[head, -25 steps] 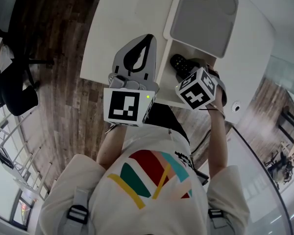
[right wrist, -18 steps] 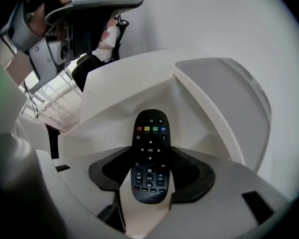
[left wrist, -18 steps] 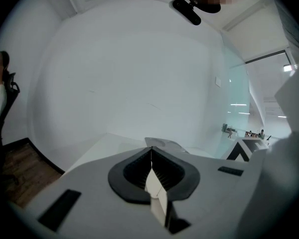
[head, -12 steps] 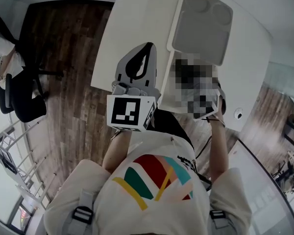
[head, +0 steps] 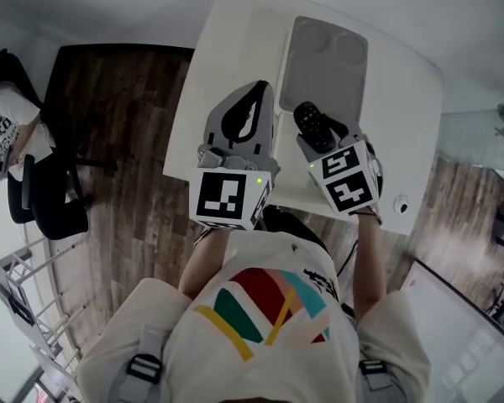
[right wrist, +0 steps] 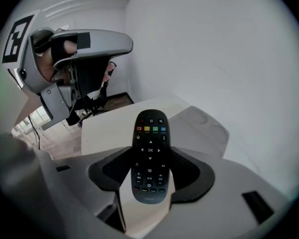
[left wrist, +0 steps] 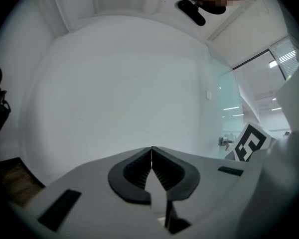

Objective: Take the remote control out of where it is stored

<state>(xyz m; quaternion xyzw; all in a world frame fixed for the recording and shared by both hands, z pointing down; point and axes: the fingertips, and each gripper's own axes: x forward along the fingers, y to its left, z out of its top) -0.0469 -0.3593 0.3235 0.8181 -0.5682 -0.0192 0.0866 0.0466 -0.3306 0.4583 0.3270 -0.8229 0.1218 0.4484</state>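
Moved since a second ago: both grippers are higher, and the remote (right wrist: 150,143) has come up with the right one.
Right gripper (right wrist: 150,177): clamped on the remote's lower half, clear above the grey tray (head: 323,65).
Left gripper (left wrist: 151,151): pinched together, empty.
I judge removal done; setting it down remains.
Buttons show only in the right gripper view; the wooden floor (head: 118,124) shows plainly only in the head view.

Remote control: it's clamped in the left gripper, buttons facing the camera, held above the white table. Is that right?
Not quite. The remote control is clamped in the right gripper, as the right gripper view shows. The left gripper is shut with nothing between its jaws. The rest holds: the buttons face the camera and it is above the white table.
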